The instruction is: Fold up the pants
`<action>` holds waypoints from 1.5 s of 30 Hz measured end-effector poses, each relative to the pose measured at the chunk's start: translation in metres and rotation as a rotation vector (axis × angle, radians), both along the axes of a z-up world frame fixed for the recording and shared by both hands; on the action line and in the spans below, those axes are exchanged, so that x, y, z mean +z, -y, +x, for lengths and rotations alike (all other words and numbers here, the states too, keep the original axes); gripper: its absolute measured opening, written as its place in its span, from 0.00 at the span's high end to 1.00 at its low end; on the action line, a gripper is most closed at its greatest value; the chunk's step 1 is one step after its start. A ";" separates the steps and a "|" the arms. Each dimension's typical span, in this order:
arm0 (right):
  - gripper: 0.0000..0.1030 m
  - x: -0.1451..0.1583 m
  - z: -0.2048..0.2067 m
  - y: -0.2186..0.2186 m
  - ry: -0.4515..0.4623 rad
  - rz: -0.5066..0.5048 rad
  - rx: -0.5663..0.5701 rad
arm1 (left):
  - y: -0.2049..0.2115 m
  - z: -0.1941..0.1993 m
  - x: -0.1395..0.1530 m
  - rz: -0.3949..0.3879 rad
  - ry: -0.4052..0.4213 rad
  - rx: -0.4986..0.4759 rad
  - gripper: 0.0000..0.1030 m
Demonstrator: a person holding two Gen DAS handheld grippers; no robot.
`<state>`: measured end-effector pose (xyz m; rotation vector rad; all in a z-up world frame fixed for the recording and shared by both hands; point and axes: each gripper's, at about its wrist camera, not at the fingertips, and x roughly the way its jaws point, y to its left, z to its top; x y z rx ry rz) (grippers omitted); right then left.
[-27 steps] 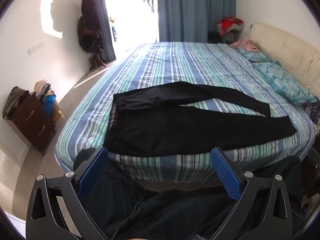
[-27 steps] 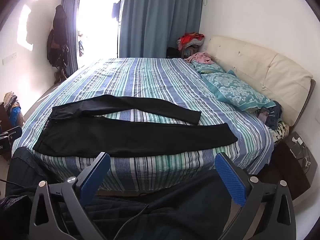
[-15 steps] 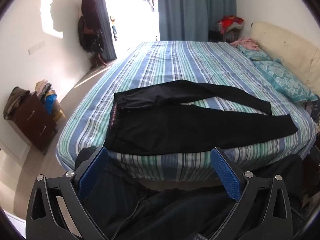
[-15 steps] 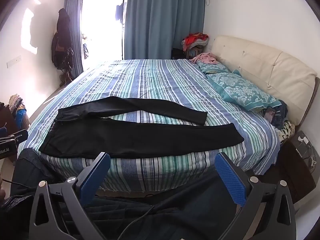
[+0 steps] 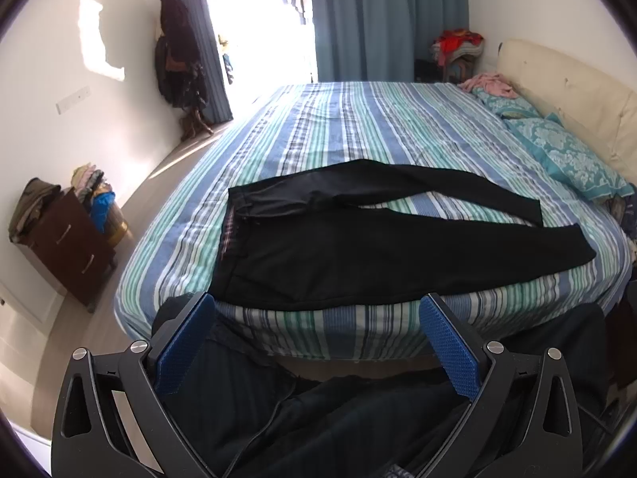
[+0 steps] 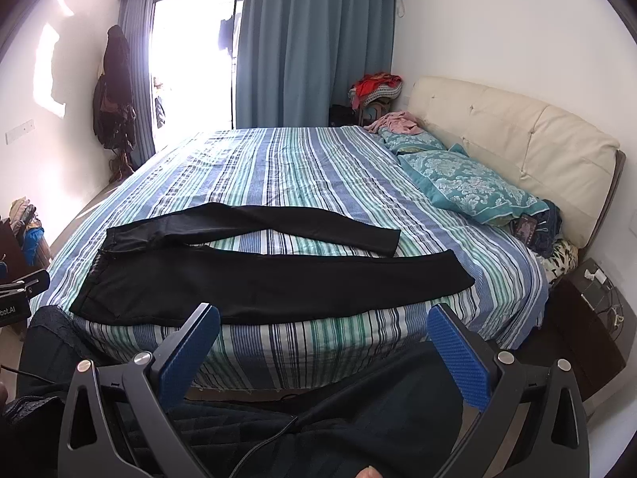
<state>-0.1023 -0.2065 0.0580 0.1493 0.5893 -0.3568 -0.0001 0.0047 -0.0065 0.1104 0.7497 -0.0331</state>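
Black pants [image 5: 358,247] lie flat on the striped bed [image 5: 358,127] near its front edge, waistband to the left, both legs spread to the right with a gap between them. They also show in the right wrist view [image 6: 258,279]. My left gripper [image 5: 318,342] is open and empty, held in front of the bed, short of the pants. My right gripper [image 6: 324,350] is open and empty, also short of the bed's front edge. The tip of the left gripper [image 6: 24,286] shows at the left edge of the right wrist view.
Teal pillows [image 6: 469,187] and a cream headboard [image 6: 517,139] are at the right. A dark nightstand [image 6: 589,318] stands at the bed's right corner. A brown dresser [image 5: 67,239] with piled clothes stands left of the bed. Dark fabric [image 5: 358,418] lies below both grippers.
Both grippers have drifted slightly, the right view shifting so the pants sit a little more to the right and farther up. The pants have not moved. Both stay open.
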 end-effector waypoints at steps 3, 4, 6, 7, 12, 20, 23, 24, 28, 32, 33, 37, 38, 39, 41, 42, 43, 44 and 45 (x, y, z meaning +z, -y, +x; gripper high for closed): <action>0.00 0.001 -0.003 0.005 0.012 0.025 0.000 | 0.001 0.000 0.001 0.001 0.000 0.000 0.01; 0.00 0.000 -0.002 0.005 0.006 0.028 -0.001 | 0.001 0.000 0.001 0.003 0.000 0.000 0.01; 0.00 -0.003 0.000 0.006 -0.010 0.035 -0.003 | 0.001 0.000 0.001 0.005 0.000 -0.001 0.01; 0.00 -0.004 0.001 0.007 -0.016 0.040 -0.003 | 0.000 0.000 0.001 0.007 0.001 -0.001 0.01; 0.00 -0.006 0.001 0.008 -0.024 0.042 -0.013 | 0.000 0.000 0.002 0.006 -0.001 -0.001 0.01; 0.00 -0.007 0.004 0.008 -0.036 0.039 -0.007 | 0.000 0.000 0.001 0.008 -0.001 0.000 0.01; 0.00 -0.008 0.005 0.007 -0.042 0.037 -0.003 | -0.001 0.001 0.001 0.009 -0.001 0.000 0.01; 0.00 -0.009 0.005 0.006 -0.043 0.037 -0.002 | -0.001 0.001 0.000 0.008 -0.001 0.000 0.01; 0.00 -0.009 0.006 0.007 -0.048 0.035 0.002 | -0.001 0.000 0.000 0.010 -0.001 0.000 0.01; 0.00 -0.011 0.006 0.006 -0.052 0.036 0.002 | 0.000 0.000 0.000 0.011 -0.001 0.000 0.01; 0.00 -0.011 0.007 0.006 -0.053 0.037 0.003 | 0.000 0.000 0.000 0.011 -0.001 0.000 0.01; 0.00 -0.011 0.008 0.006 -0.055 0.036 0.003 | 0.000 0.000 0.000 0.012 -0.001 0.000 0.01; 0.00 -0.011 0.008 0.006 -0.056 0.036 0.003 | 0.000 0.000 0.000 0.012 -0.001 0.000 0.01; 0.00 -0.011 0.008 0.006 -0.056 0.037 0.003 | 0.000 0.000 0.000 0.012 -0.001 0.000 0.01; 0.00 -0.011 0.008 0.006 -0.055 0.037 0.003 | 0.001 0.000 0.000 0.013 0.000 0.000 0.01; 0.00 -0.011 0.008 0.006 -0.055 0.037 0.003 | 0.001 0.000 0.000 0.013 0.000 0.000 0.01; 0.00 -0.011 0.008 0.006 -0.055 0.036 0.003 | 0.000 0.000 0.000 0.013 0.000 0.000 0.01; 0.00 -0.011 0.008 0.006 -0.055 0.037 0.003 | 0.001 0.000 0.000 0.013 -0.001 0.000 0.01; 0.00 -0.011 0.008 0.006 -0.056 0.037 0.003 | 0.001 0.000 0.000 0.013 -0.001 0.000 0.01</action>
